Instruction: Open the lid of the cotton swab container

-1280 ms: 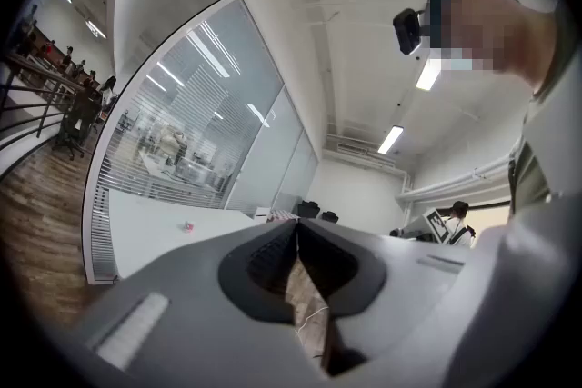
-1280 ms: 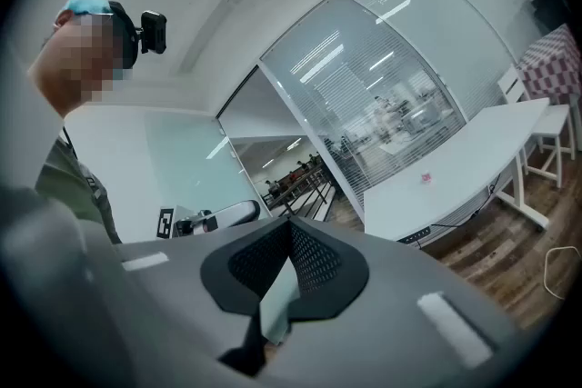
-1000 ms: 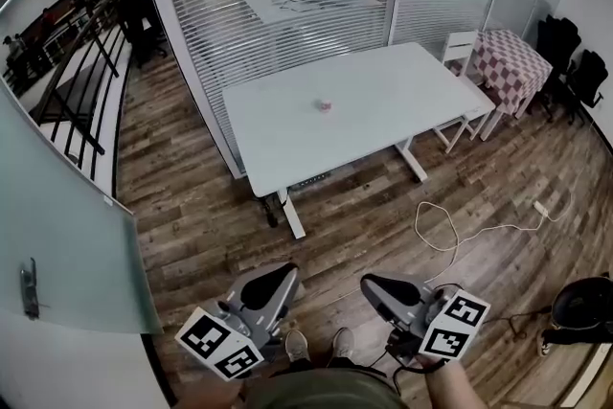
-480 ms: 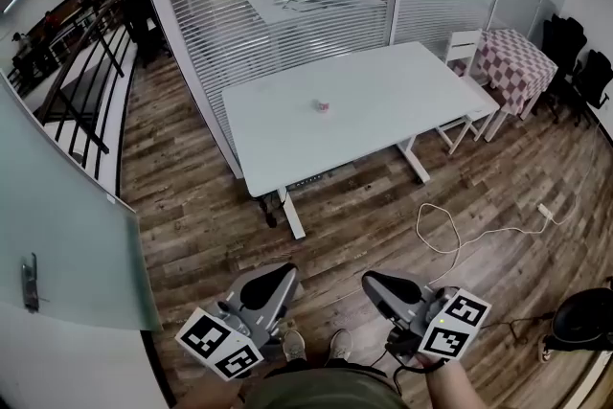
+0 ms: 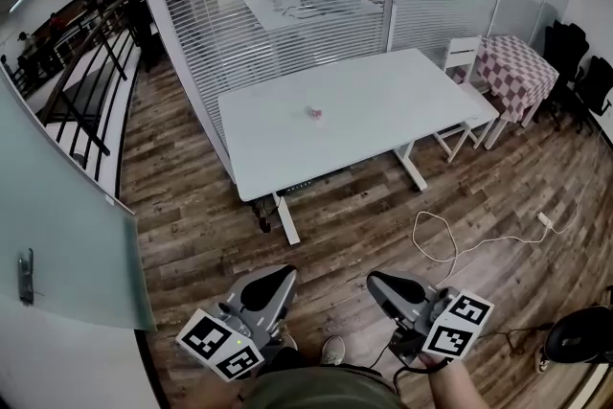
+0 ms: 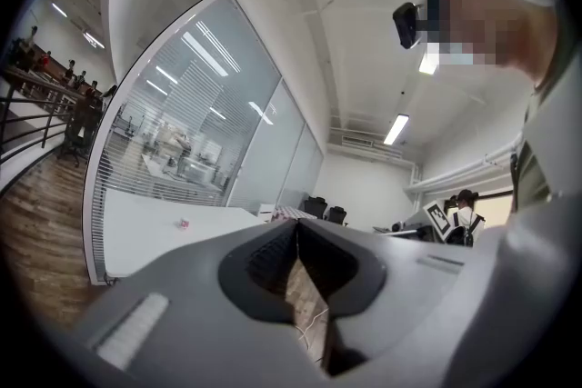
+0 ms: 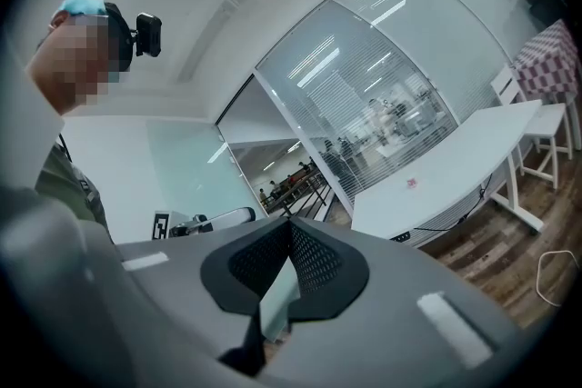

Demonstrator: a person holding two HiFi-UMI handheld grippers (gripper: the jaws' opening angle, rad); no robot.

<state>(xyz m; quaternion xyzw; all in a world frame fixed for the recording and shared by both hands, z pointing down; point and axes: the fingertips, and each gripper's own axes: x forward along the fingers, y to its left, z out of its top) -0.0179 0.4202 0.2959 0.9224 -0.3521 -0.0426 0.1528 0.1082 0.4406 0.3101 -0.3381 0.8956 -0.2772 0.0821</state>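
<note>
Left tool (image 5: 286, 272) and right tool (image 5: 373, 280), clenched empty, hang over floor (image 5: 354, 217), well short of table (image 5: 388, 105).

white table (image 5: 383, 105), brown wood floor (image 5: 192, 225), checkered cloth (image 5: 517, 62) (red and white).

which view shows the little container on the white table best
The head view: it looks down on the small container, standing alone near the middle of the white table, nothing in front. Both gripper views see it only as a tiny reddish speck far off on the tabletop, low and side-on.
</note>
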